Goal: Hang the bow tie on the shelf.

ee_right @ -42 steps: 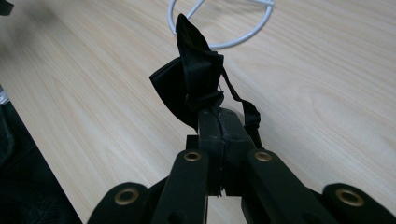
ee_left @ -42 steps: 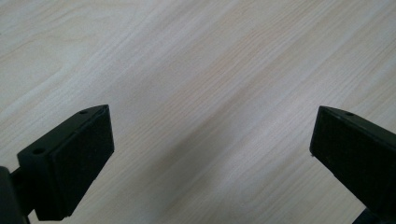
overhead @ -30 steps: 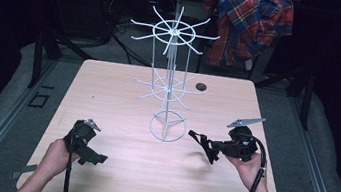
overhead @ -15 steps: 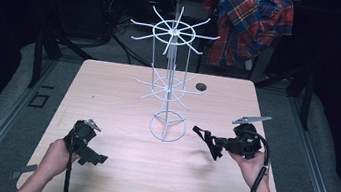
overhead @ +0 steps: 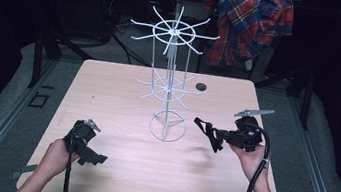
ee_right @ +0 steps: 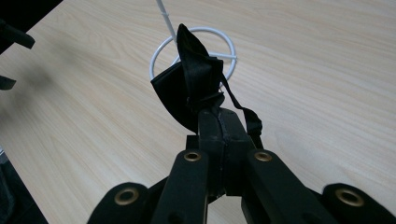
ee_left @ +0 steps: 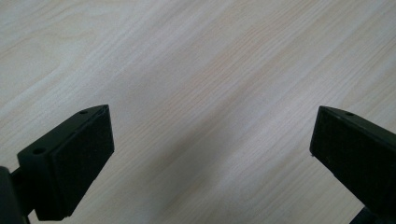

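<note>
Right gripper (overhead: 211, 134) pinched tight on black fabric piece with thin straps (ee_right: 189, 88); jaws pressed together on bunched part. Held in air just right of white wire rack (overhead: 167, 83) base ring, above wooden table (overhead: 113, 168).
Left gripper (overhead: 89, 154) spread wide, empty, low over near-left table.
Judged light, limp, no stiffness: drooped and folded from pinch. Straps likely to snag on wire arms. Probably best gripped at bunched fabric, not lone strap; strap loop maybe for hooking onto rack arm.
</note>
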{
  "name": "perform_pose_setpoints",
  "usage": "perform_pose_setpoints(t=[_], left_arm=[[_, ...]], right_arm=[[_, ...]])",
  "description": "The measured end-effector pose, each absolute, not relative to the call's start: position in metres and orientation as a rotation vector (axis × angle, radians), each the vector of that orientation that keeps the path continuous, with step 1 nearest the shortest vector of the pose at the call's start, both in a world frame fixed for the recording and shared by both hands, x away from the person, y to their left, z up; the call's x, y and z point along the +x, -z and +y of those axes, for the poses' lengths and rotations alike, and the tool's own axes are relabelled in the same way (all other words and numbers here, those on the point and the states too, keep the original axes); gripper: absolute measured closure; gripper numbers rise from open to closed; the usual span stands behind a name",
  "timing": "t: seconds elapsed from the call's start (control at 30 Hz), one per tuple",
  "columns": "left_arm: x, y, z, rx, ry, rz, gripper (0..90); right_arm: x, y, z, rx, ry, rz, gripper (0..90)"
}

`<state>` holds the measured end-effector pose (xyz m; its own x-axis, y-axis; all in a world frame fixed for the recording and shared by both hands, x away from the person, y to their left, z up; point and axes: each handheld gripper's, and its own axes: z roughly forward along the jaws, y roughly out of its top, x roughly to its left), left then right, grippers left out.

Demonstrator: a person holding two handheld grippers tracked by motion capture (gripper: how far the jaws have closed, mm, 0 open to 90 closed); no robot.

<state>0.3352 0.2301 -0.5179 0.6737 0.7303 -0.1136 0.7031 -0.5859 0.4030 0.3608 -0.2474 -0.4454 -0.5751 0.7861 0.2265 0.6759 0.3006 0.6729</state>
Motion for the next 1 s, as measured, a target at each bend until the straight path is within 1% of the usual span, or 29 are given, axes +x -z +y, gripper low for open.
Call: perform_pose_setpoints(t=[0.6,1.0], left_arm=[[0.336,0.517,0.232,2.452,-0.074,1.111,0.0],[0.337,0.517,0.230,2.458,-0.071,1.110,0.0]], right_arm=[[0.382,0.436,-0.237,1.373,-1.213,2.357,89.6],[0.396,0.426,-0.242,1.429,-1.284,2.280,89.6]])
